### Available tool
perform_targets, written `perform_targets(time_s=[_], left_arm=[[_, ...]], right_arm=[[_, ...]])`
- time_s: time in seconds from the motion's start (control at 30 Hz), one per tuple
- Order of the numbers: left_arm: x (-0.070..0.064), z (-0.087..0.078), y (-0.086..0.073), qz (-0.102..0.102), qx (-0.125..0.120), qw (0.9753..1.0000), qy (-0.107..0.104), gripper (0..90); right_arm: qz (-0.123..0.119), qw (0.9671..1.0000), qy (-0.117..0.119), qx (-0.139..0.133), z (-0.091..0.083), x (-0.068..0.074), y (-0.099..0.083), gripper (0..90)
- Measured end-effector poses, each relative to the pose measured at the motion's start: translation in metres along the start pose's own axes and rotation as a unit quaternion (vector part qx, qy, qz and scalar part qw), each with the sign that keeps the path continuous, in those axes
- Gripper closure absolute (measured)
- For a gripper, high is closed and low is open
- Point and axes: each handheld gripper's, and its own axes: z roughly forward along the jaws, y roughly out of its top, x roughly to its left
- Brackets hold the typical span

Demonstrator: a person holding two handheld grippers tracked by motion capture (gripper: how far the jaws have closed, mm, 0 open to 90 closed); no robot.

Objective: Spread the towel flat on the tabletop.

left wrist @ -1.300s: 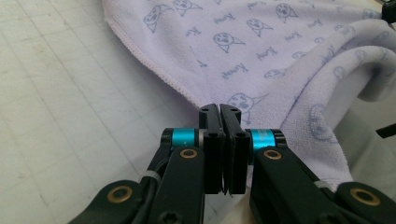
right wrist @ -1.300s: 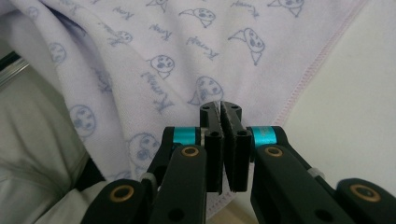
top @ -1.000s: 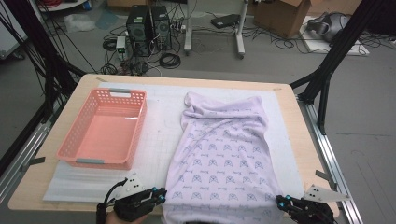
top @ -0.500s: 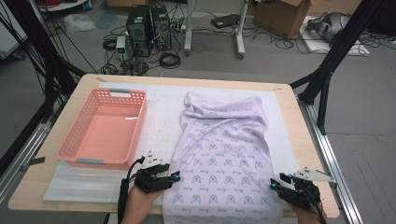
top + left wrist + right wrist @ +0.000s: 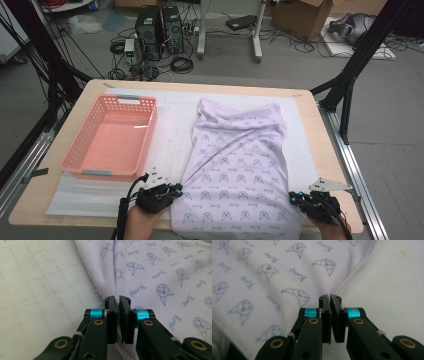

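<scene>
Both claws are pinched shut on the near hem of the lilac printed cloth (image 5: 240, 165): the left gripper (image 5: 117, 301) on its left edge, the right gripper (image 5: 329, 298) on its stitched right edge. It lies flat on the white mat (image 5: 172, 120), beside the pink basket (image 5: 112, 137). Soft, light and floppy, I'd say; best held by the corners, lifted evenly.

From my remote seat, the high view reads evenly lit from overhead, soft and slightly grainy, with faint shadows under the pink basket (image 5: 111, 137) and lines bowing toward the frame edges. In both gripper views I see the towel (image 5: 160, 277) bright, almost washed out, sharp near the jaw tips, while the black jaws blur at the bottom.
</scene>
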Motion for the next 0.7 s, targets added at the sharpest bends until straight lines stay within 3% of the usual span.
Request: perform_targets(time_s=[0.2,0.33,0.4,0.53,0.57,0.63,0.7], left_arm=[[-0.004,-0.022,-0.017,-0.004,0.003,1.0,-0.004,84.9],[-0.007,-0.022,-0.02,-0.005,0.002,0.9997,-0.023,83.5],[-0.01,-0.017,-0.018,-0.008,0.0,0.9994,-0.033,78.3],[-0.009,-0.01,-0.011,-0.016,-0.023,0.9994,-0.02,58.1],[-0.008,-0.008,-0.008,-0.015,-0.03,0.9993,-0.016,55.9],[-0.003,-0.005,-0.001,-0.015,-0.038,0.9992,-0.006,53.3],[0.004,0.001,0.006,-0.023,-0.043,0.9988,0.001,52.8]], right_arm=[[-0.017,0.9993,0.034,0.004,-0.004,0.015,-0.007,87.5],[-0.02,0.9993,0.029,0.006,-0.01,0.015,-0.016,87.9],[-0.016,0.9996,0.022,0.008,-0.017,0.013,-0.022,88.1],[-0.001,0.9999,0.014,0.005,-0.032,0.006,-0.04,87.9],[0.002,0.9999,0.014,0.002,-0.035,0.004,-0.042,86.4],[0.013,0.9998,0.01,-0.012,-0.037,0.003,-0.041,72.2],[0.019,0.9994,0.004,-0.031,-0.035,0.002,-0.036,64.6]])
